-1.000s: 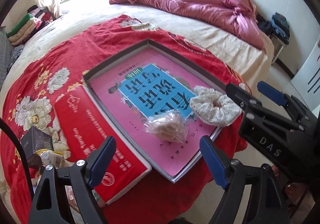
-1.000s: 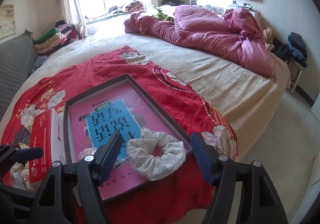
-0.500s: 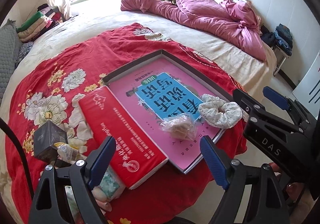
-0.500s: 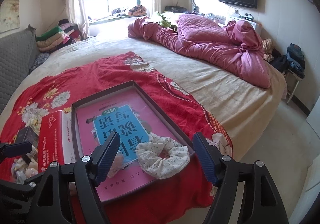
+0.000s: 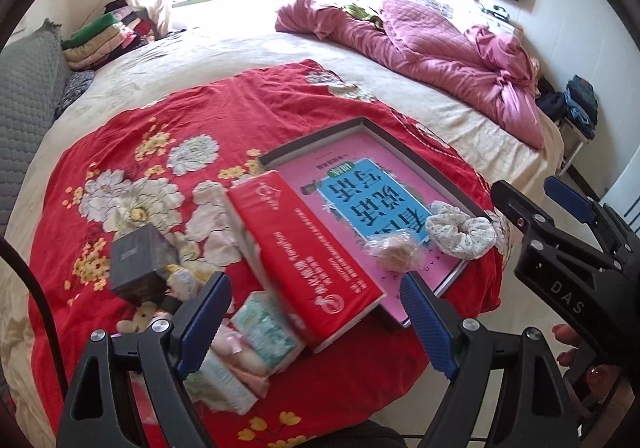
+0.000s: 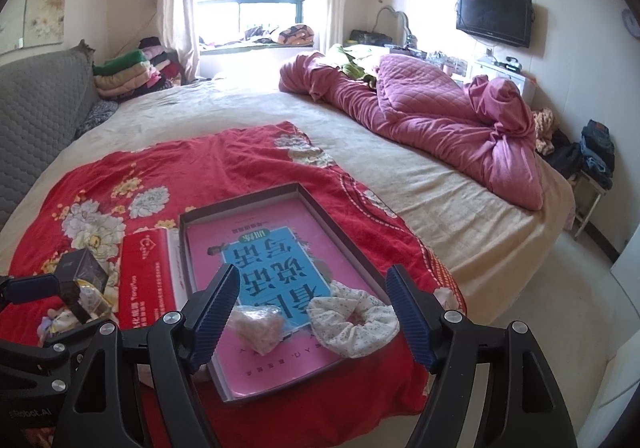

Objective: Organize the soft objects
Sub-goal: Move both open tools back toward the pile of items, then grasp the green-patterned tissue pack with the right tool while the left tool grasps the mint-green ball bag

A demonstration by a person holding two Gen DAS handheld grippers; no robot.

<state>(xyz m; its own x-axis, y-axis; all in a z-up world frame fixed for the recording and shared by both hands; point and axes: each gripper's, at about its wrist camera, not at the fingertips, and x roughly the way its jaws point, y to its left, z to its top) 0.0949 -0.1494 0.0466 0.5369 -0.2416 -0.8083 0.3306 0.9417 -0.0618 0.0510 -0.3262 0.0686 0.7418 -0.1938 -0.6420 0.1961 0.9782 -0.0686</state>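
Both grippers hover with jaws spread and empty – left gripper, right gripper. A white scrunchie and wrapped sponge lie inside the tray on a red blanket.

red floral cloth, white dotted scrunchie

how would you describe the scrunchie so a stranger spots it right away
On the red floral blanket lies a shallow dark tray lined pink. The scrunchie sits at its near right corner: a ruffled white fabric ring with tiny dots, unlike the clear-wrapped pinkish lump beside it.
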